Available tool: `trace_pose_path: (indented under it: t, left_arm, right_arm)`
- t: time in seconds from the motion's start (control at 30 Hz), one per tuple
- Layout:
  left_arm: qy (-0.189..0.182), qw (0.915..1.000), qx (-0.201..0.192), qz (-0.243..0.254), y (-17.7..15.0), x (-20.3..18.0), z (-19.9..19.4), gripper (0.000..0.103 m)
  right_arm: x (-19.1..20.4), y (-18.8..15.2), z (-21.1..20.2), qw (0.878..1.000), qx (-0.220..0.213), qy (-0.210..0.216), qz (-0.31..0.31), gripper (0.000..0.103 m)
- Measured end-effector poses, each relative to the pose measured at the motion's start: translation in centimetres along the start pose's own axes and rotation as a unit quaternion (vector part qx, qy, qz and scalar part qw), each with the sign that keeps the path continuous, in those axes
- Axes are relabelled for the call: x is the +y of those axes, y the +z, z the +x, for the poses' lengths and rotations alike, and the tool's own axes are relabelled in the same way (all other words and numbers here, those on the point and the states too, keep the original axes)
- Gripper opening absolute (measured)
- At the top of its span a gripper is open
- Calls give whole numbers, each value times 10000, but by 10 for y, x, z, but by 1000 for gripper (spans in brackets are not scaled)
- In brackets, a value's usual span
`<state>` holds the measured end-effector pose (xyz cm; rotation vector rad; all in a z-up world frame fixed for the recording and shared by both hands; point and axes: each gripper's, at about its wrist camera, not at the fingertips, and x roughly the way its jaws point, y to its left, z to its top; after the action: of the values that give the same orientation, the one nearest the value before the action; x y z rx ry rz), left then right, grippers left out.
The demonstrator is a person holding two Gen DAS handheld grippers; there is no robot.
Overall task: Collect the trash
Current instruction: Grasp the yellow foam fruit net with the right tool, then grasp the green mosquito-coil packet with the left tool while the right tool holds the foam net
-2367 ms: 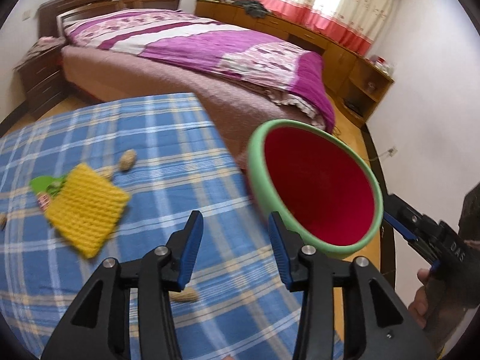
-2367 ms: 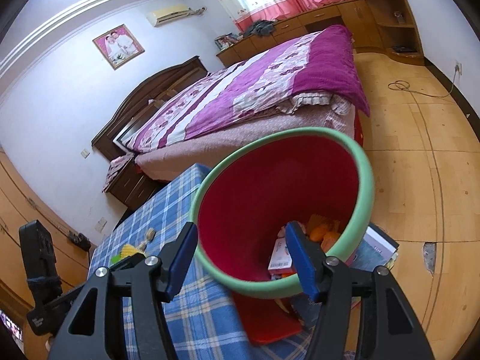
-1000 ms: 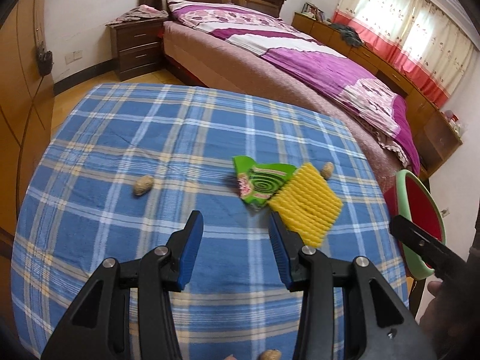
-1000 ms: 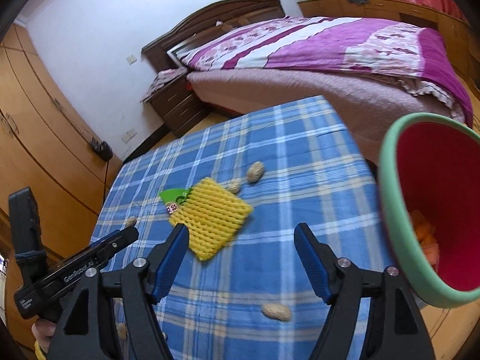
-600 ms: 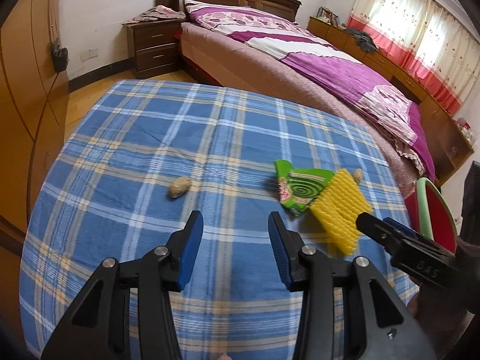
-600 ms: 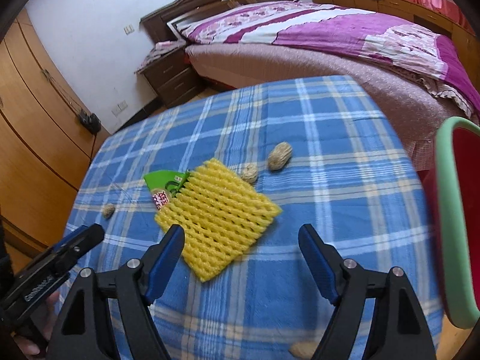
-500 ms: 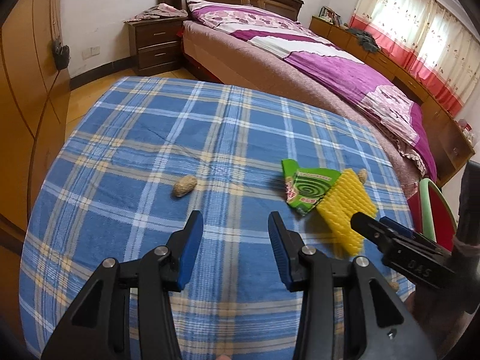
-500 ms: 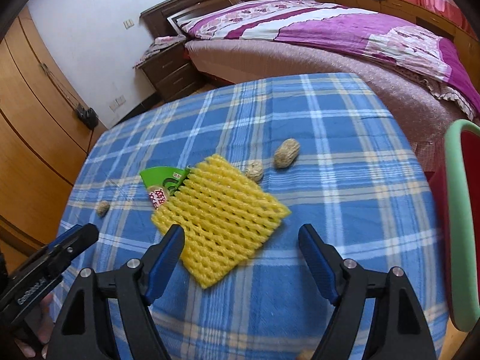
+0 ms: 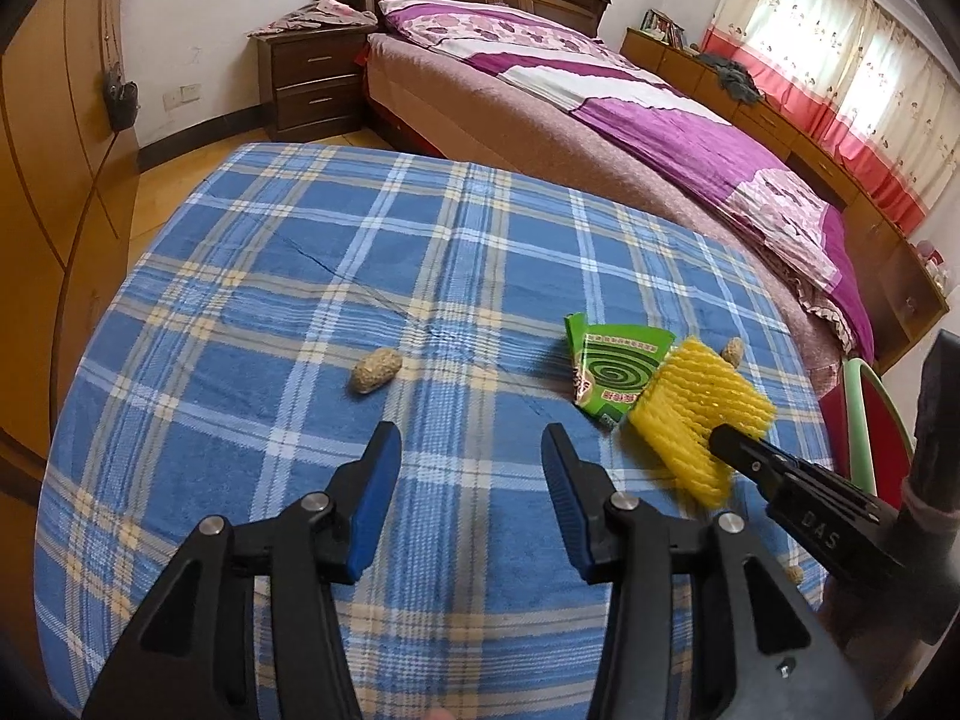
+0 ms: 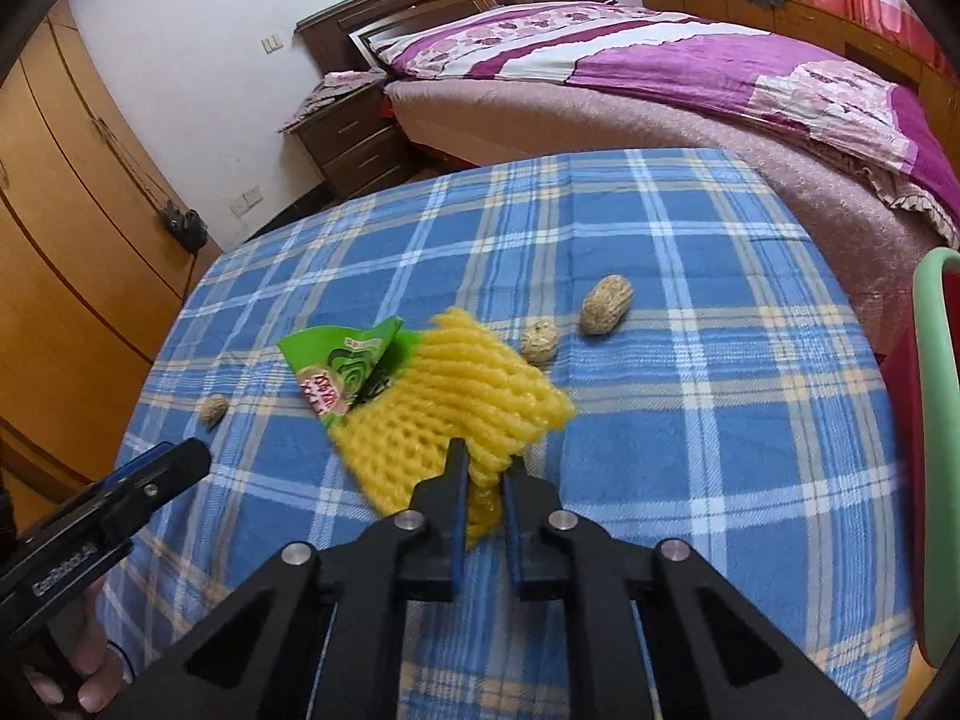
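A yellow foam net (image 10: 456, 414) lies on the blue plaid tablecloth (image 10: 690, 408), partly over a green wrapper (image 10: 336, 366). My right gripper (image 10: 485, 468) is shut on the net's near corner; the net also shows in the left wrist view (image 9: 696, 414), beside the wrapper (image 9: 612, 366). My left gripper (image 9: 471, 468) is open and empty above the cloth (image 9: 300, 312), with a peanut (image 9: 375, 371) just ahead to its left. Two peanuts (image 10: 606, 303) (image 10: 539, 343) lie behind the net, another peanut (image 10: 213, 410) lies at the left. The bin's green rim (image 10: 933, 420) is at the right edge.
A bed (image 9: 630, 120) with a purple cover stands beyond the table, a nightstand (image 9: 312, 81) at its head. Wooden wardrobes (image 10: 72, 228) line the left wall. The bin's rim (image 9: 864, 414) stands off the table's right edge in the left wrist view.
My right gripper has moved in to the yellow net and shut on its near corner; it was open before. The left gripper has drifted slightly and stays open.
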<state>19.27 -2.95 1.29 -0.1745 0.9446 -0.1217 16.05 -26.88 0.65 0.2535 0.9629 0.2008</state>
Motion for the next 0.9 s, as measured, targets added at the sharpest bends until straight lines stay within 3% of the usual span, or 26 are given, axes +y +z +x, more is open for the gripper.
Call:
trace_pose_path:
  t: [0.17, 0.5, 0.9]
  left_arm:
    - [-73, 9999, 14, 90, 3, -11, 2, 60]
    - [-89, 9973, 80, 719, 16, -59, 22, 61]
    - [167, 9931, 202, 1144, 33, -96, 70, 66]
  right_arm:
    - [-8, -3, -30, 9991, -358, 195, 111, 11]
    - [-49, 0, -93, 9929, -1043, 197, 537, 11]
    - [-90, -10, -112, 9876, -1181, 170, 1022, 11]
